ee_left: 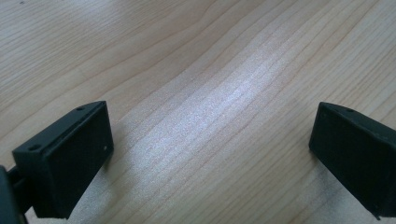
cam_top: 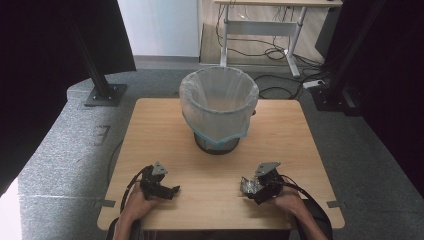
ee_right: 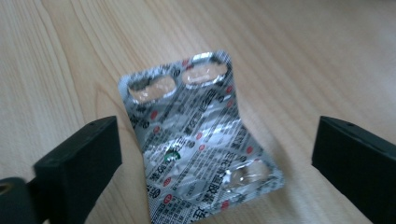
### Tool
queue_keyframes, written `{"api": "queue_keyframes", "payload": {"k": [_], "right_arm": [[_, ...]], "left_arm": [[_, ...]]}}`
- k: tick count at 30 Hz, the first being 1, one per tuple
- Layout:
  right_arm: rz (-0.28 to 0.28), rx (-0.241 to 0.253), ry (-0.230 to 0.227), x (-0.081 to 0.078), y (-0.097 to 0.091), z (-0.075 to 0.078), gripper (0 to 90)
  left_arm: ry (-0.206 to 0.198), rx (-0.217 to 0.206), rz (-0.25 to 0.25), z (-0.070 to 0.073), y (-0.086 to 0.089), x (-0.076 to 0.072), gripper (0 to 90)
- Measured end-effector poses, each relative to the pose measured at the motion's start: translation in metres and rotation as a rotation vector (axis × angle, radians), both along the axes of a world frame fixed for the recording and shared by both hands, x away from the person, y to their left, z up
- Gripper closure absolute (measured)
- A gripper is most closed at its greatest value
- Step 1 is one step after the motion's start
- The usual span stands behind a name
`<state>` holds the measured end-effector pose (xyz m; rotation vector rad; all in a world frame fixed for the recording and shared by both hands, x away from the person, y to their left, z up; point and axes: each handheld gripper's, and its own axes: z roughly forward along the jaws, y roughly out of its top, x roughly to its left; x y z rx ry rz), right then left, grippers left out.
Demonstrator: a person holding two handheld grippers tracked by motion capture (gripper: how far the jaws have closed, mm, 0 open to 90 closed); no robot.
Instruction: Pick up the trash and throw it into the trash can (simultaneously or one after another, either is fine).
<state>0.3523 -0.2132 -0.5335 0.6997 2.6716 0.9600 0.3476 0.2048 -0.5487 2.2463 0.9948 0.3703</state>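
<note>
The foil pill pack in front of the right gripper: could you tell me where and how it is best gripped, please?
Probably across its narrow middle. The pill pack lies on the table, bent, its far end lifted. The right gripper already straddles it with open jaws, so come from above and close on the two long edges, clear of the torn pockets.

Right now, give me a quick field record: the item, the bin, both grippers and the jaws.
item: silver blister pack, lying on the wooden table, bent, some pockets pushed out
item position: between the open jaws of the right gripper, pads not touching it
left gripper: jaws open, over bare wood
bin: lined with a clear bag, upright at the far middle of the table
</note>
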Motion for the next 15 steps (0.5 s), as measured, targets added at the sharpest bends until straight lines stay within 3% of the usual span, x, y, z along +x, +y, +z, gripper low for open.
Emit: {"api": "queue_keyframes", "payload": {"k": [6, 13, 15], "right_arm": [[0.019, 0.006, 0.025, 0.0016, -0.0008, -0.0105, 12.8], [0.028, 0.026, 0.033, 0.001, -0.0053, -0.0078, 29.7], [0.021, 0.026, 0.039, 0.0007, -0.0061, -0.0072, 30.9]], "left_arm": [[0.0, 0.0, 0.0, 0.0, 0.0, 0.0, 0.0], [-0.001, -0.001, 0.0, -0.0001, -0.0001, 0.0, 0.0], [-0.001, -0.001, 0.0, -0.0001, -0.0001, 0.0, 0.0]]}}
